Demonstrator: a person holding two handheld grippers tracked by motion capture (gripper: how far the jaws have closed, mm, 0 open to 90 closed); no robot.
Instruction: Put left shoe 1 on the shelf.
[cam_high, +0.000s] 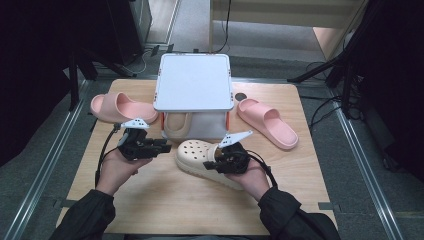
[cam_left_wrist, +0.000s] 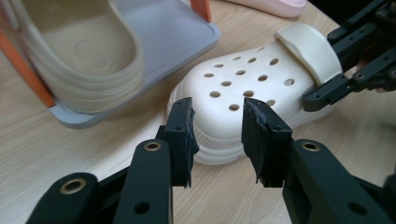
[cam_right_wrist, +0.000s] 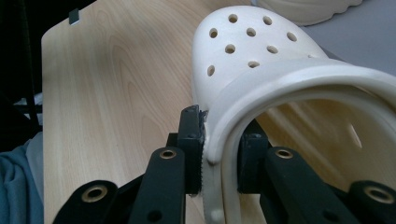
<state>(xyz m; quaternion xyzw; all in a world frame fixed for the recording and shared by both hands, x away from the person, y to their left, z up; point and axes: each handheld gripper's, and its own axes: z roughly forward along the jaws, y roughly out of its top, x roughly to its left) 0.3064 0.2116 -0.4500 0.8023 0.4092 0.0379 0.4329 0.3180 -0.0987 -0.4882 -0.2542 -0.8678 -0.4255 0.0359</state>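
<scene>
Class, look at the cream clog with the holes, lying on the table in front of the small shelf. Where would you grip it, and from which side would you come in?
Grip the cream clog at the thin rim of its heel opening, coming from the heel end. The toe is a broad, rounded dome, probably too wide for the jaws, while the rim is a narrow wall with open space inside. The right gripper is shut on it this way; the left gripper is open at the toe.

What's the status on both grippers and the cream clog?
Right gripper shut on cream clog side wall. Left gripper open, at its toe. Nothing between.
</scene>
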